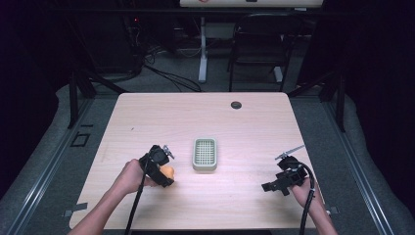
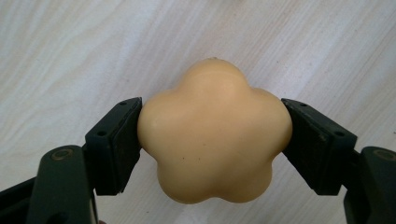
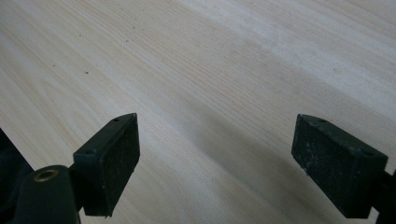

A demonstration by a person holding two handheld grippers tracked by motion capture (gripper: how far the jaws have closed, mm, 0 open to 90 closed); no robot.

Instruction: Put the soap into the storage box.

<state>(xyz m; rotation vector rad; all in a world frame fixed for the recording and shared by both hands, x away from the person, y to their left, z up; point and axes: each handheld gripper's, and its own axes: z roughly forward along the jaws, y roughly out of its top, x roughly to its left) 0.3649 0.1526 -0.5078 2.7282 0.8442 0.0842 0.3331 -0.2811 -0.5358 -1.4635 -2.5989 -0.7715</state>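
Note:
A pale orange flower-shaped soap (image 2: pixel 215 135) sits between the jaws of my left gripper (image 2: pixel 212 142), and both pads press on its sides. In the high view the same soap (image 1: pixel 167 172) shows as an orange lump under the left gripper (image 1: pixel 161 169), just left of a small grey-green soap dish (image 1: pixel 204 153) with a slotted grid. My right gripper (image 1: pixel 274 185) hovers near the table's right front, and in the right gripper view it (image 3: pixel 215 163) stands open over bare wood with nothing between its pads.
The light wood table (image 1: pixel 205 122) has a round cable grommet (image 1: pixel 236 105) near its far edge. Beyond the table stand a dark chair (image 1: pixel 259 44) and a white desk leg (image 1: pixel 202 49), with cables on the floor.

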